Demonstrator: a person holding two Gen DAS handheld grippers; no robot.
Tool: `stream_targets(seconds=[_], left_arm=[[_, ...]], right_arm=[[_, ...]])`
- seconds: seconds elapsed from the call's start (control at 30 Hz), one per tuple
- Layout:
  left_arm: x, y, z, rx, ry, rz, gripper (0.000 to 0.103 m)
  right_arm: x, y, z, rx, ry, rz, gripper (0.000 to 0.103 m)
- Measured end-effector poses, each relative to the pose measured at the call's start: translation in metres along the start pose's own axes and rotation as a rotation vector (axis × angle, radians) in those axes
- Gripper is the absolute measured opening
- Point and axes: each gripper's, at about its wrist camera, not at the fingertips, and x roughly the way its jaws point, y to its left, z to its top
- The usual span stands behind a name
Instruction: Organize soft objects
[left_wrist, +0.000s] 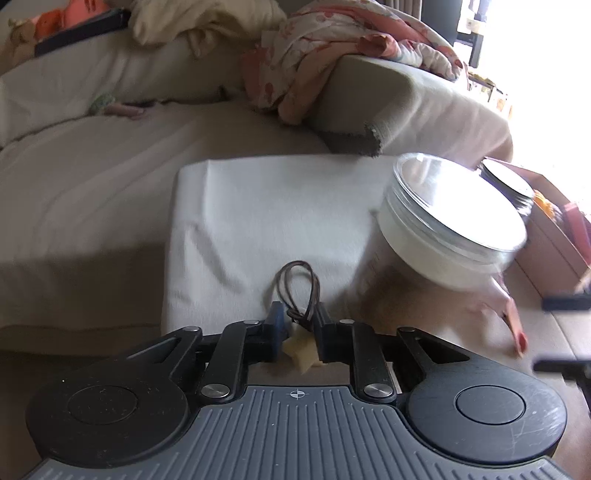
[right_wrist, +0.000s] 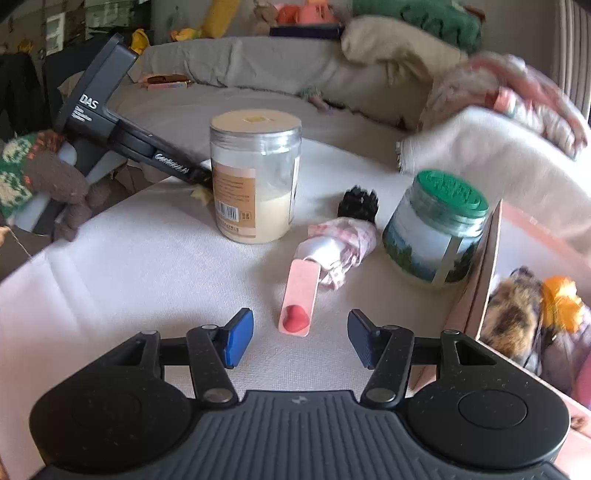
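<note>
My left gripper (left_wrist: 299, 332) is shut on a small cream star ornament (left_wrist: 300, 355) with a brown cord loop (left_wrist: 298, 284), held low over the white cloth (left_wrist: 258, 221). In the right wrist view the left gripper (right_wrist: 201, 176) reaches in behind the tall jar, with the star (right_wrist: 201, 194) at its tip. My right gripper (right_wrist: 300, 338) is open and empty, just in front of a small doll (right_wrist: 332, 240) with black hair, checked dress and a pink leg with a red heart foot (right_wrist: 294, 318), lying on the cloth (right_wrist: 129, 266).
A tall clear jar (right_wrist: 255, 173) with white powder stands mid-cloth and shows in the left wrist view (left_wrist: 450, 218). A green-lidded jar (right_wrist: 436, 236) stands right. A cardboard box (right_wrist: 480, 266) with plush toys (right_wrist: 517, 314) sits at the right edge. Blankets (left_wrist: 332, 62) lie on the sofa behind.
</note>
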Motion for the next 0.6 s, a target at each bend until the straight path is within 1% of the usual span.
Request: stream_targets(seconds=[0.07,0.1,0.23,0.27,0.3,0.33,0.37,0.4,0.5,0.6], left_arm=[[-0.009,-0.003,-0.008,0.001,0.006,0.004,0.019],[-0.013,-0.004,-0.013,-0.003,0.007,0.005,0.019],[-0.023,-0.007,-0.025,-0.038,-0.009,0.007,0.019],[-0.024,-0.007,-0.026,-0.048,-0.013,0.006,0.019],[-0.025,-0.006,-0.027,-0.060,-0.018,0.005,0.018],[-0.026,-0.004,-0.028,-0.078,-0.023,-0.001,0.018],[-0.026,-0.002,-0.028,-0.098,-0.029,-0.009,0.016],[-0.027,0.000,-0.028,-0.115,-0.033,-0.015,0.014],[-0.028,0.006,-0.022,-0.164,-0.046,-0.026,0.013],[-0.037,0.009,-0.015,-0.198,-0.072,-0.041,0.012]], right_arm=[[0.001,-0.004,0.007,0.011,-0.027,-0.015,0.057],[0.003,-0.006,0.009,0.021,-0.023,-0.014,0.057],[0.025,-0.009,0.015,0.096,0.062,0.023,0.057],[0.030,-0.009,0.016,0.114,0.080,0.033,0.049],[0.033,-0.007,0.016,0.117,0.093,0.044,0.044],[0.032,-0.006,0.017,0.109,0.089,0.048,0.026],[0.031,-0.004,0.019,0.088,0.098,0.051,0.018],[0.027,-0.002,0.021,0.071,0.100,0.061,0.018],[0.010,-0.003,0.026,0.052,0.068,0.093,0.018],[-0.013,-0.010,0.033,0.055,0.014,0.091,0.018]])
